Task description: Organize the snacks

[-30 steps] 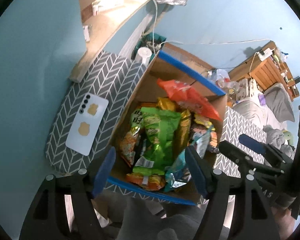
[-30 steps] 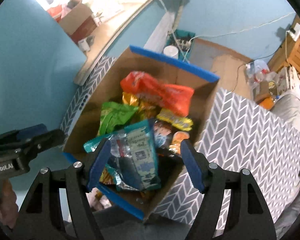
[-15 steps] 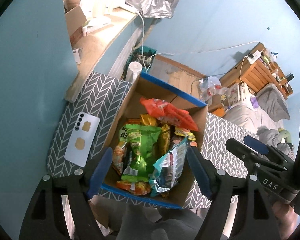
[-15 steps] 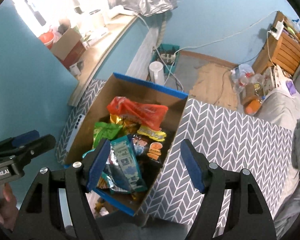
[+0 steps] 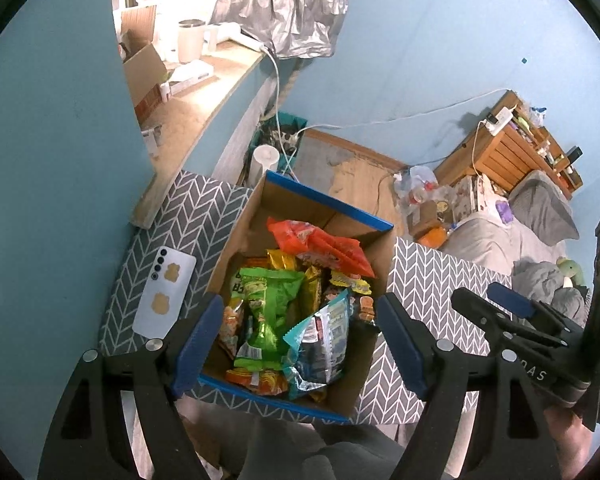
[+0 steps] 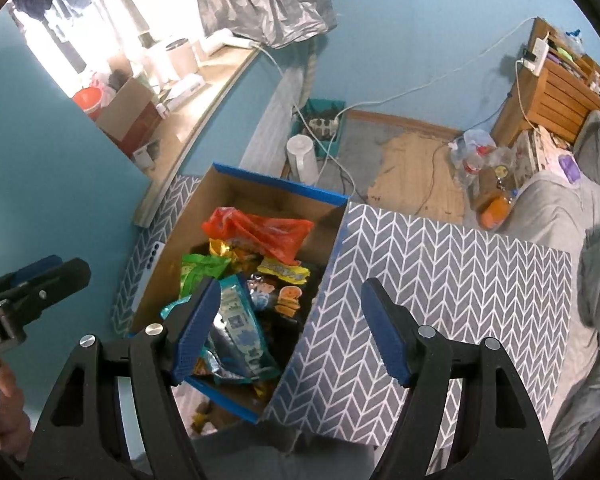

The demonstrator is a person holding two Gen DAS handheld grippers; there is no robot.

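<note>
1. Both grippers have risen away from the cardboard box (image 5: 260,216) since a second ago; in each wrist view the box is now smaller and lower, and more floor and bed show around it.
2. Left gripper (image 5: 300,344): jaws have just been opening and now stand wide apart, nothing between the pads. The snack packets seen between them lie well below, inside the box.
3. Right gripper (image 6: 290,328): jaws apart, empty, no pad touching anything.
4. Snacks are piled in the box: orange bag (image 5: 320,240) at the far end, green bag (image 5: 268,304) left of centre, teal-and-silver packet (image 5: 324,340) at the near right, small packets in between. The box sits on a grey chevron-patterned surface (image 6: 440,280), with a white phone (image 5: 164,292) just beside its left wall.
5. Key relation: the teal-and-silver packet lies below and ahead of both pairs of jaws, long axis running near-to-far and tilted up against the pile. In the right view it sits just behind the left pad, off centre; in the left view it falls between the pads, toward the right.
6. Judgement: the left gripper is better lined up with it, needing only a straight descent.
</note>
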